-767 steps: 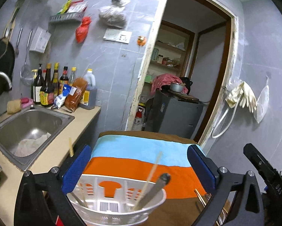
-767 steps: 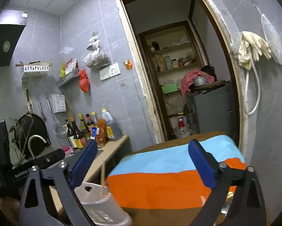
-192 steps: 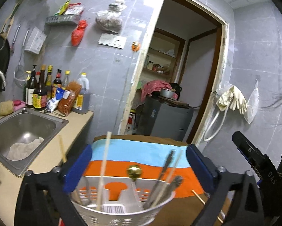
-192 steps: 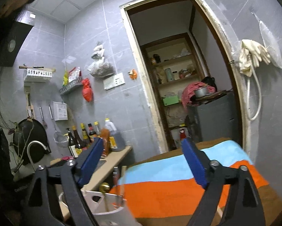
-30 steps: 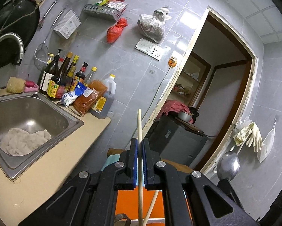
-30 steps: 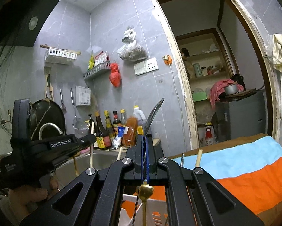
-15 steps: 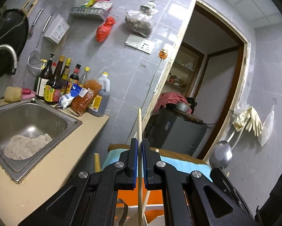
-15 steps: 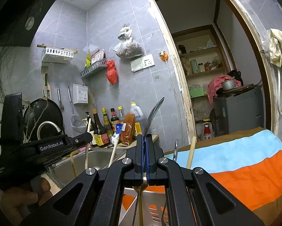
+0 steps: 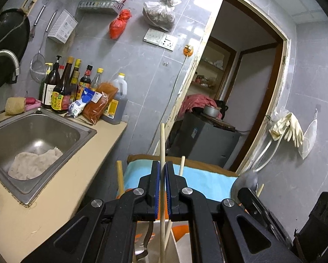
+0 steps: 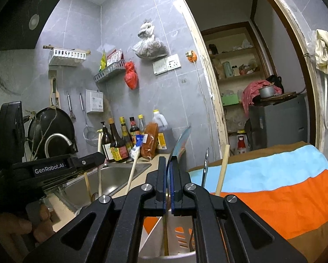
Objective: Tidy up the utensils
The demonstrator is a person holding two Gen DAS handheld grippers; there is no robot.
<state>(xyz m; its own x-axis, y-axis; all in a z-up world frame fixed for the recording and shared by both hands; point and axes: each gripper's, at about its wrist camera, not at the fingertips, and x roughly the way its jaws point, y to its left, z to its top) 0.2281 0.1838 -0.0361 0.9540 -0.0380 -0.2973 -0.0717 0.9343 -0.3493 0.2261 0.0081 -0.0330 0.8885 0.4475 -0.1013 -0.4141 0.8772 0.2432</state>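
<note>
My left gripper is shut on an upright wooden chopstick whose lower end reaches down toward the white slotted basket. In the right wrist view the left gripper stands at the left over the counter edge. My right gripper holds a metal spoon edge-on, bowl up, handle running down into the basket. Its jaws are starting to open, with the spoon still between the pads. More chopsticks and a metal utensil stand in the basket.
The basket sits on a table with a blue, orange and brown striped cloth. To the left are a steel sink holding a rag, a beige counter and several sauce bottles. A doorway lies behind.
The left view has tipped down and rolled, so the cloth and the basket's chopsticks now show. The spoon and basket sit nearer together, and the right pads have parted slightly.
</note>
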